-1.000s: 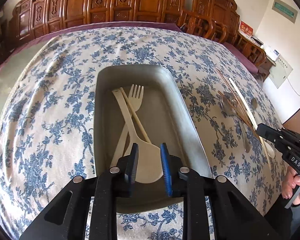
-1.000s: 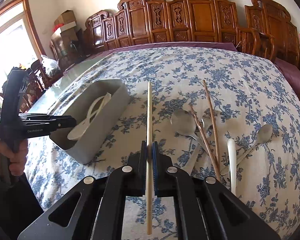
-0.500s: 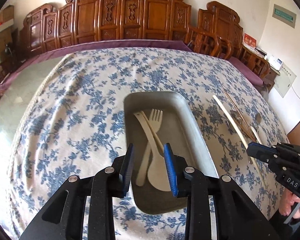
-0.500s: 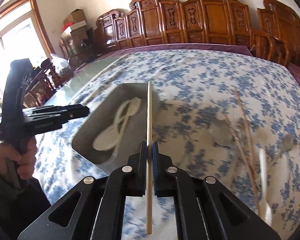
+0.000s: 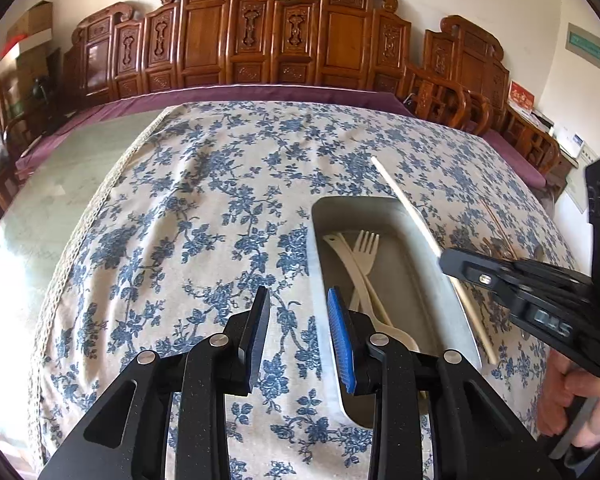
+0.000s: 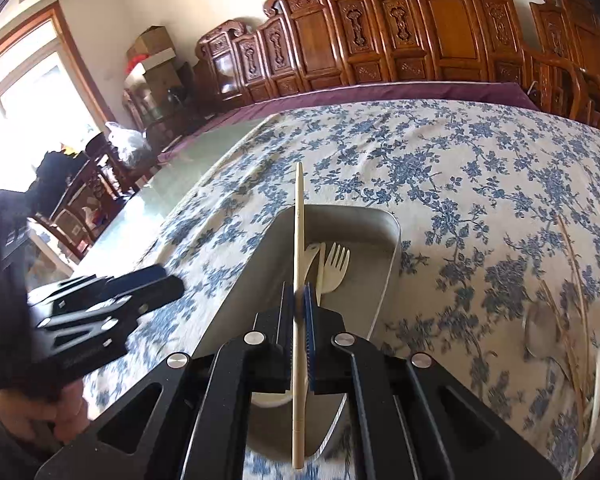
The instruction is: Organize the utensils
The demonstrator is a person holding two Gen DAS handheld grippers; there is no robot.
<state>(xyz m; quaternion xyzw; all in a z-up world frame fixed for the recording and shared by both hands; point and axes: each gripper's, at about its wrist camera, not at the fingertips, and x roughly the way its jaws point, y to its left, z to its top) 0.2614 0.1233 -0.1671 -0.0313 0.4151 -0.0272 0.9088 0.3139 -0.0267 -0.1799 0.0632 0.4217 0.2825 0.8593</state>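
Observation:
My right gripper (image 6: pixel 299 300) is shut on a cream chopstick (image 6: pixel 299 224) and holds it lengthwise above the grey tray (image 6: pixel 392 264). The tray holds a cream fork (image 6: pixel 334 268) and other cream utensils. In the left wrist view the right gripper (image 5: pixel 446 258) hangs over the tray's right rim (image 5: pixel 428 240) with the chopstick (image 5: pixel 404 200) pointing away. My left gripper (image 5: pixel 298 328) is open and empty, above the cloth just left of the tray. The fork (image 5: pixel 366 252) and a cream spoon (image 5: pixel 392 332) lie inside.
A blue flowered cloth (image 5: pixel 204 216) covers the table. Metal spoons (image 6: pixel 540 324), brown chopsticks (image 6: pixel 576 280) and a white spoon handle (image 6: pixel 598 384) lie on the cloth right of the tray. Carved wooden chairs (image 5: pixel 260 40) line the far side. Bare glass tabletop (image 5: pixel 40 208) lies at left.
My right gripper carried the chopstick left from the loose utensils to over the tray. My left gripper drew back and left off the tray, and its jaws opened wider.

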